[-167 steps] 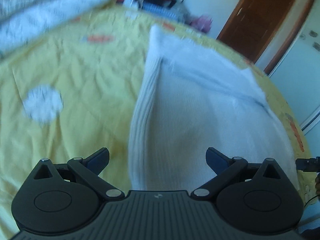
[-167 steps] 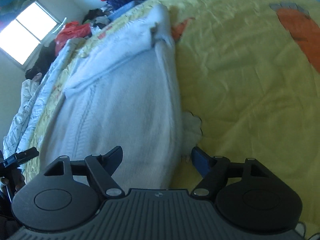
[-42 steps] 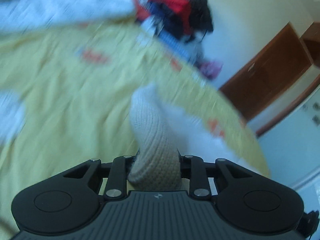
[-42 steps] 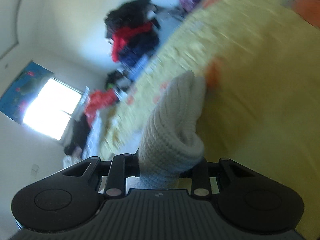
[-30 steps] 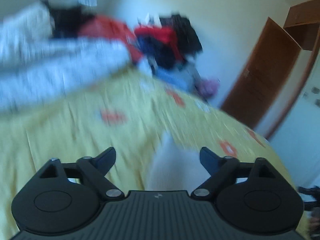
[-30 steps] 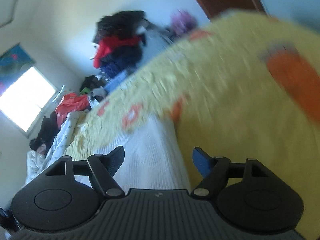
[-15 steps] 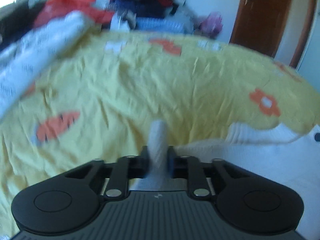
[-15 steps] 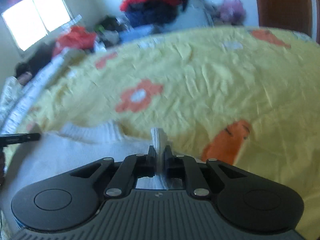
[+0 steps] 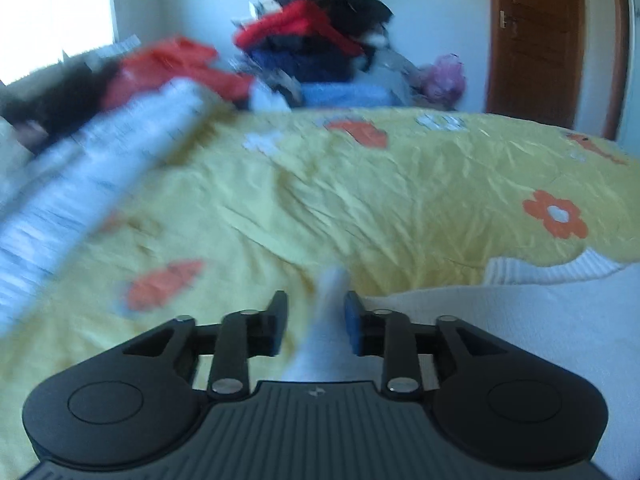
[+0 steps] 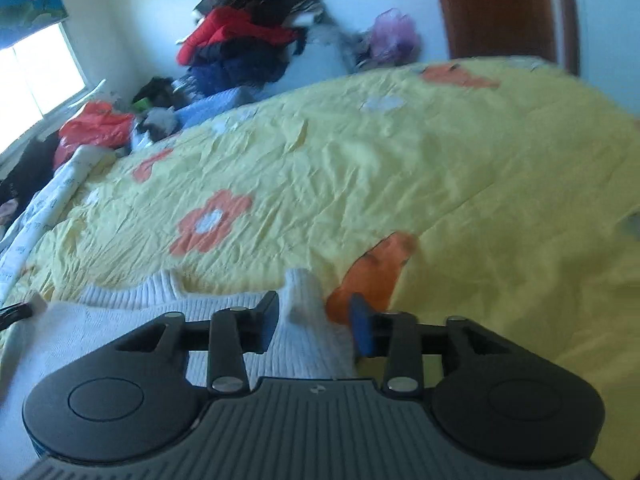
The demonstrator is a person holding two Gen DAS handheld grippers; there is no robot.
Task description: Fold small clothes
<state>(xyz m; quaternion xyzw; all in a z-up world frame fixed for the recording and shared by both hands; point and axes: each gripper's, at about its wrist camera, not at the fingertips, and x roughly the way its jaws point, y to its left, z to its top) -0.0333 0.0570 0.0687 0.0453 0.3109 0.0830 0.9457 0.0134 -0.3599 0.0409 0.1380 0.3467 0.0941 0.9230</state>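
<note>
A white knitted sweater (image 9: 552, 312) lies on the yellow flowered bedspread (image 9: 400, 200), its ribbed collar (image 9: 544, 270) facing the far side. In the left wrist view my left gripper (image 9: 316, 322) stands partly open around a raised fold of the sweater's corner, jaws off the cloth. In the right wrist view the sweater (image 10: 120, 320) fills the lower left. My right gripper (image 10: 314, 320) is partly open around the sweater's other corner (image 10: 302, 292), which rests loose between the jaws.
A pile of red, black and blue clothes (image 9: 320, 48) stands against the far wall. A white printed quilt (image 9: 80, 172) lies along the bed's left side. A brown door (image 9: 536, 40) is at the back right, a window (image 10: 32, 72) at the left.
Both grippers were shut on the sweater's corners half a second ago; both have now opened and let the cloth go. The cameras have lifted slightly.
</note>
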